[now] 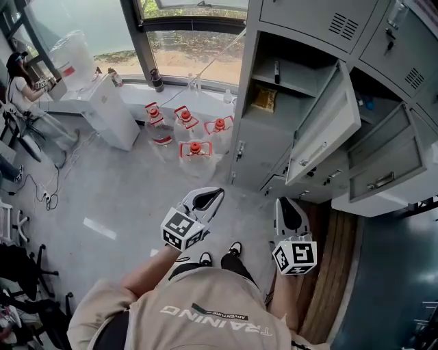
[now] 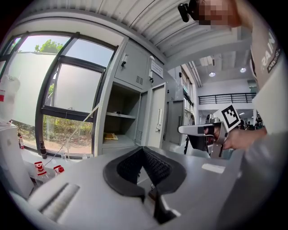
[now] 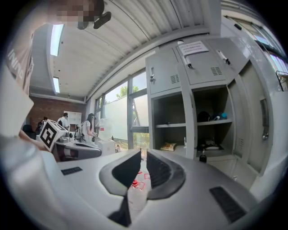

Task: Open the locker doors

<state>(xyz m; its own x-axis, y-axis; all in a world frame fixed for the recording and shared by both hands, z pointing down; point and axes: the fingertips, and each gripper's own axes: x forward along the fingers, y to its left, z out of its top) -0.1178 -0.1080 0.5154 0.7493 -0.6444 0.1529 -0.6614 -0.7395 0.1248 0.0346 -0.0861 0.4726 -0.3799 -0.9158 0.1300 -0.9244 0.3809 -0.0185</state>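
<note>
The grey lockers [image 1: 301,82] stand ahead and to my right. Two doors hang open in the head view, a tall one [image 1: 325,126] and a lower one [image 1: 383,160]; the top doors [image 1: 321,17] are closed. An open compartment holds a yellow packet [image 1: 263,98]. My left gripper [image 1: 217,193] hangs over the floor short of the lockers, its jaws shut with the tips meeting [image 2: 143,149] and nothing held. My right gripper [image 1: 287,202] hovers near the lockers' foot, open by a narrow gap [image 3: 144,152] with nothing between its jaws. The right gripper view shows two open compartments [image 3: 168,126] under closed doors [image 3: 204,65].
Several water jugs with red caps [image 1: 195,147] stand on the floor by the window, left of the lockers. A white appliance [image 1: 113,113] sits further left. A person [image 1: 17,78] sits at a desk at the far left, with chairs and cables [image 1: 48,198] nearby.
</note>
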